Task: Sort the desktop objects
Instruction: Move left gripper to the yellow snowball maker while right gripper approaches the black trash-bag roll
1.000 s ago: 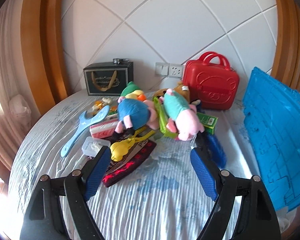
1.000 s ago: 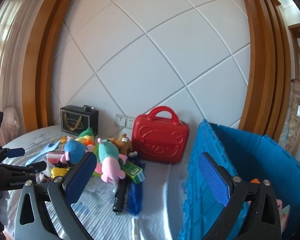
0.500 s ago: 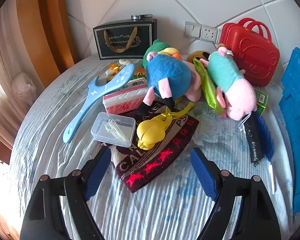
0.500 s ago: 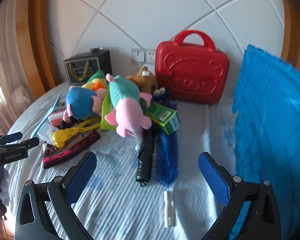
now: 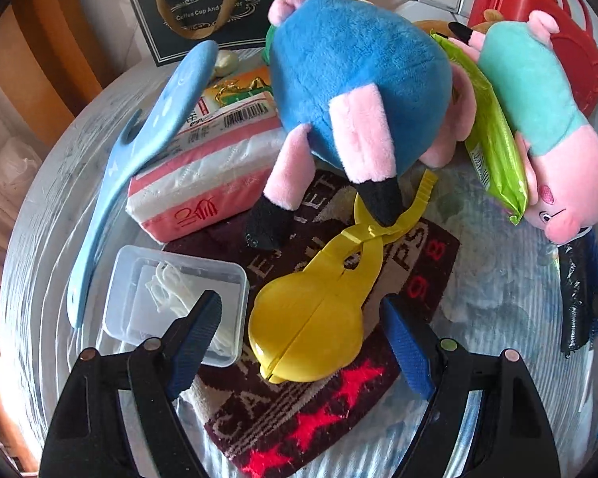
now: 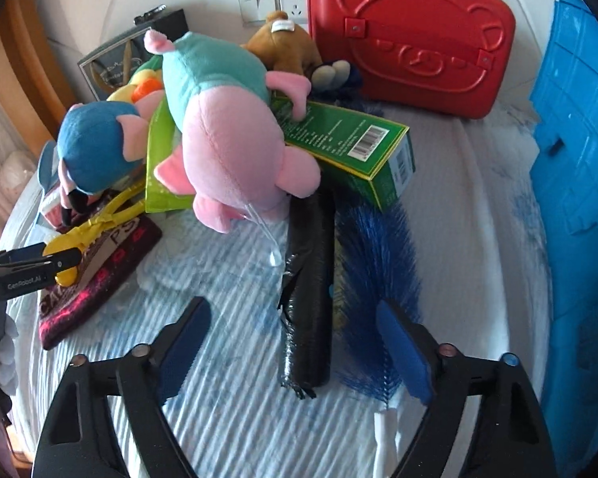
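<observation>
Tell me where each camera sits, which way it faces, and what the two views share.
Left wrist: on the left tool, angled down at the yellow clamp toy on the dark knit cloth; both fingers show.
Right wrist: on the right tool, jaws closing, angled down at the black roll and blue brush; the left tool shows at its left edge.
Shared: yellow clamp toy, blue plush pig, red case.

Before you, the bed (image 6: 227, 410) in its striped blue-white sheet carries a dark knit cloth (image 5: 299, 418), clear plastic box (image 5: 139, 279), tissue pack (image 5: 203, 175), black roll (image 6: 309, 298), blue brush (image 6: 378, 263) and red case (image 6: 410, 28) at its far edge.
</observation>
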A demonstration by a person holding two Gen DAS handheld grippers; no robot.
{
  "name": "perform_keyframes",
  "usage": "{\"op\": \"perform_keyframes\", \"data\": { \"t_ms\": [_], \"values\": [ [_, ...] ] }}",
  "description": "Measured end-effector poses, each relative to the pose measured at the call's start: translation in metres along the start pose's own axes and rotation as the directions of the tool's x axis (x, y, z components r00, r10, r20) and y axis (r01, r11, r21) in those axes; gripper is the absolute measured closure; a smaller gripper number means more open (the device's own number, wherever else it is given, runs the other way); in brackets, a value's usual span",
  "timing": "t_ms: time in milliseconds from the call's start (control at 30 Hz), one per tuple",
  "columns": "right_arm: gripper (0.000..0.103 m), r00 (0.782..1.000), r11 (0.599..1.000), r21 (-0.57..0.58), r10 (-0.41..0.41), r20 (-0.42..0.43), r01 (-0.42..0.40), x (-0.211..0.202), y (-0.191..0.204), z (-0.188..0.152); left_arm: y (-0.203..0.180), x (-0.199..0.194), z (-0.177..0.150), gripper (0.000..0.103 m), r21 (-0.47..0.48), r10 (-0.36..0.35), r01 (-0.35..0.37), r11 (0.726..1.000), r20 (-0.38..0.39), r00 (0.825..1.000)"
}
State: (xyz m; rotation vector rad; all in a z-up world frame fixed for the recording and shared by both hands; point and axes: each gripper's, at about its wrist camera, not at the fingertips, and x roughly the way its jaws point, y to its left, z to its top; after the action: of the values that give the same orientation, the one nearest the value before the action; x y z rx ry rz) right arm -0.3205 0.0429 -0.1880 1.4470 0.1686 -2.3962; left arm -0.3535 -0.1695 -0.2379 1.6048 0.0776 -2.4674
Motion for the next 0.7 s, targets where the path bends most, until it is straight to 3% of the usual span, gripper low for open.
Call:
{"op": "perform_keyframes", "data": {
  "t_ms": [33,200,333,367,400,467,500,700],
  "values": [
    [0.035,1.0,1.0,0.0,-0.002,-0.015,0.002,0.008,0.0,0.002,-0.003,0.001,0.001,0.021,0.015,-0.002,0.002,1.0,-0.002,1.0],
    [0.038,0.997,1.0,0.006,-0.014,-0.077,0.015,0.039,-0.002,0.008,-0.022,0.009,0.003,0.021,0.085,0.005,-0.004,0.996,-0.007,1.0],
    [0.038,0.995,1.0,0.001,-0.027,-0.099,0.027,0.052,-0.004,0.01,-0.03,0.021,0.009,0.022,0.085,-0.014,0.018,0.996,-0.05,0.999],
    [0.038,0.994,1.0,-0.002,-0.029,-0.101,0.029,0.054,-0.004,0.01,-0.029,0.026,0.009,0.024,0.065,-0.022,0.027,0.998,-0.078,0.997],
    [0.042,0.995,0.999,-0.007,-0.034,-0.099,0.033,0.055,-0.004,0.01,-0.027,0.031,0.008,0.033,0.042,-0.028,0.033,0.999,-0.101,0.994],
    [0.06,0.995,0.999,-0.018,-0.043,-0.094,0.041,0.054,-0.004,0.01,-0.021,0.03,0.002,0.04,-0.002,-0.071,0.071,0.997,-0.098,0.993],
    [0.068,0.994,0.999,-0.023,-0.051,-0.092,0.05,0.053,-0.005,0.009,-0.02,0.027,-0.001,0.051,-0.011,-0.076,0.076,0.997,-0.09,0.993],
    [0.068,0.993,1.0,-0.03,0.003,-0.114,-0.006,0.044,-0.008,-0.01,-0.032,0.01,-0.036,0.052,0.007,-0.133,0.135,0.991,-0.088,0.987]
  ]
}}
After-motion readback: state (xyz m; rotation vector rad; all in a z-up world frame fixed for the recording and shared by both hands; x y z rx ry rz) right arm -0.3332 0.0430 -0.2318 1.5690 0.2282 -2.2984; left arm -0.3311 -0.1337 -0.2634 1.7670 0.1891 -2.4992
